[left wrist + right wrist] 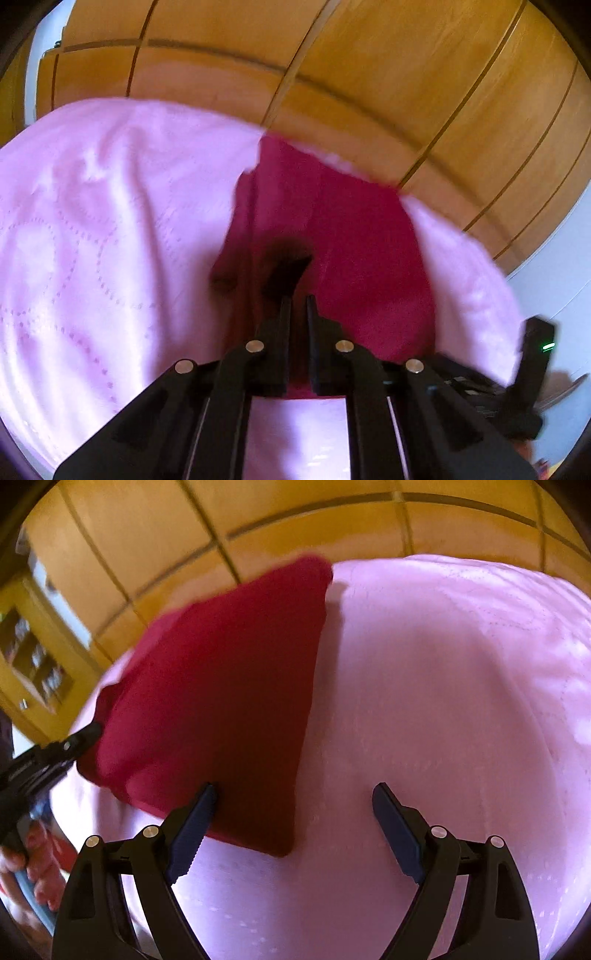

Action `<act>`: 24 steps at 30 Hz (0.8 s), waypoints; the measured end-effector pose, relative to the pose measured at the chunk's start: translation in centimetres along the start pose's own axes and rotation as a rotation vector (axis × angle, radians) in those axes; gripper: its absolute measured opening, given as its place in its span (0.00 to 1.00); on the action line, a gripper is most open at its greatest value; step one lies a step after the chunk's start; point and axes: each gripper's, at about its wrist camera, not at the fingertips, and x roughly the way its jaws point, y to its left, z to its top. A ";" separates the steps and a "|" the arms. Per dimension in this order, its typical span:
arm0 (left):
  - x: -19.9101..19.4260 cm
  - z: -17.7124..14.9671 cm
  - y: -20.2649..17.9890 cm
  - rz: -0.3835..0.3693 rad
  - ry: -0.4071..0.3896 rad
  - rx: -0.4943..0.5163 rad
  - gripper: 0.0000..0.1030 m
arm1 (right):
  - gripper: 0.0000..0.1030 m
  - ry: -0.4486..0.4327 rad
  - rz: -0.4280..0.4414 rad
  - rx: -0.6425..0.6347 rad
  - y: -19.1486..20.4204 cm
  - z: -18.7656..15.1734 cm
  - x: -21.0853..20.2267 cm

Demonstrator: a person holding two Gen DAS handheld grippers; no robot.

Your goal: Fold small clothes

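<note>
A dark red cloth lies folded on a pink quilted bedspread. In the left wrist view my left gripper is shut on an edge of the red cloth, which is bunched and lifted around the fingers. The same left gripper shows in the right wrist view, pinching the cloth's left corner. My right gripper is open and empty, hovering over the bedspread just beside the cloth's near right corner, its left finger overlapping the cloth's edge.
Wooden wardrobe doors stand behind the bed. A wooden shelf unit stands at the left. The person's hand holds the left gripper handle. The bedspread spreads wide to the left in the left wrist view.
</note>
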 end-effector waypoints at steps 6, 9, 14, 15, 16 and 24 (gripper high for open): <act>1.6 -2.5 0.3 0.045 -0.014 0.025 0.06 | 0.82 -0.020 -0.002 -0.114 0.9 -1.1 -0.2; 1.1 -2.8 0.0 0.052 -0.031 0.047 0.06 | 0.82 -0.030 0.052 -0.079 0.1 -0.8 -1.2; 0.5 -2.3 0.6 0.025 -0.037 -0.013 0.06 | 0.60 -0.179 0.098 -0.030 -1.3 4.3 -4.0; 0.5 -2.1 0.3 0.030 -0.042 -0.012 0.06 | 0.58 -0.184 0.087 -0.048 -0.9 5.5 -3.9; 0.4 -2.1 0.2 0.039 -0.048 -0.004 0.07 | 0.55 -0.186 0.076 -0.072 -0.3 7.0 -3.4; 1.3 -2.4 0.4 0.073 -0.036 0.048 0.08 | 0.40 -0.051 -0.037 -0.217 3.3 10.5 5.9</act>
